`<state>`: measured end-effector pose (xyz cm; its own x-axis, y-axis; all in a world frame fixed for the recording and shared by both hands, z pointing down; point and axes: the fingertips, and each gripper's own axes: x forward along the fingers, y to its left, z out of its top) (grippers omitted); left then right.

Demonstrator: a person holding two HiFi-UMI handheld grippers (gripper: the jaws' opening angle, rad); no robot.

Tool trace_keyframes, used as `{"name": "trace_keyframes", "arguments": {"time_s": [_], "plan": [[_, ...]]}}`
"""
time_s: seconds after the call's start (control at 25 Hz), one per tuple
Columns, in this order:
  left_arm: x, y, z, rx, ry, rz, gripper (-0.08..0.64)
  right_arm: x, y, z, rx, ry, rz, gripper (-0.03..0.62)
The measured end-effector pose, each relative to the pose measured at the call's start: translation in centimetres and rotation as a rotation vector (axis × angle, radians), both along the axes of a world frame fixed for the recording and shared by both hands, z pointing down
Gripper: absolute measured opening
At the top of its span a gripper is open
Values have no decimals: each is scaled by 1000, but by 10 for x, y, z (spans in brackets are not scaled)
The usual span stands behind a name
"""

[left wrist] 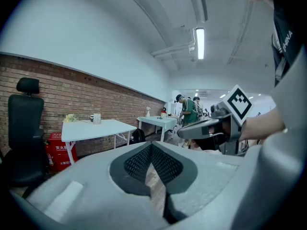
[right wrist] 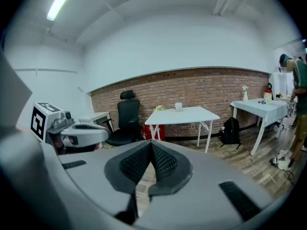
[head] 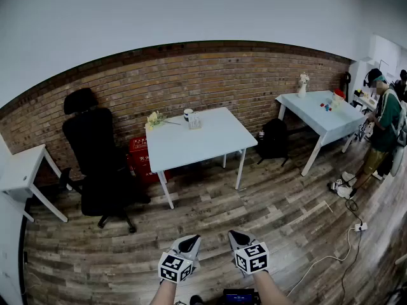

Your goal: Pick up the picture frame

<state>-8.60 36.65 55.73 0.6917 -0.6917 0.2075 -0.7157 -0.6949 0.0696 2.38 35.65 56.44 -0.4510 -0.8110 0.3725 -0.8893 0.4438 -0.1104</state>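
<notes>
Picture frame [head: 196, 123], too small to make out clearly, stands beside the mug [head: 189, 114] on the white table [head: 213, 143], well ahead of both grippers. The left gripper [head: 189, 242] and right gripper [head: 238, 239] have their jaws closed on nothing.

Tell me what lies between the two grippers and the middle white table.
Only bare wooden floor separates the left gripper and right gripper from the white table, as the head view shows.
</notes>
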Motion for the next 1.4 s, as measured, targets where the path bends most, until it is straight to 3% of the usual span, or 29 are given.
{"name": "trace_keyframes", "arguments": {"time_s": [0.32,1.4], "plan": [[7,0,-1,-32,54,38,11,5,-3,3,-4,3,5,8],[19,7,12,-72,16,19,11,17,11,10,-29,-23,-29,8]]}}
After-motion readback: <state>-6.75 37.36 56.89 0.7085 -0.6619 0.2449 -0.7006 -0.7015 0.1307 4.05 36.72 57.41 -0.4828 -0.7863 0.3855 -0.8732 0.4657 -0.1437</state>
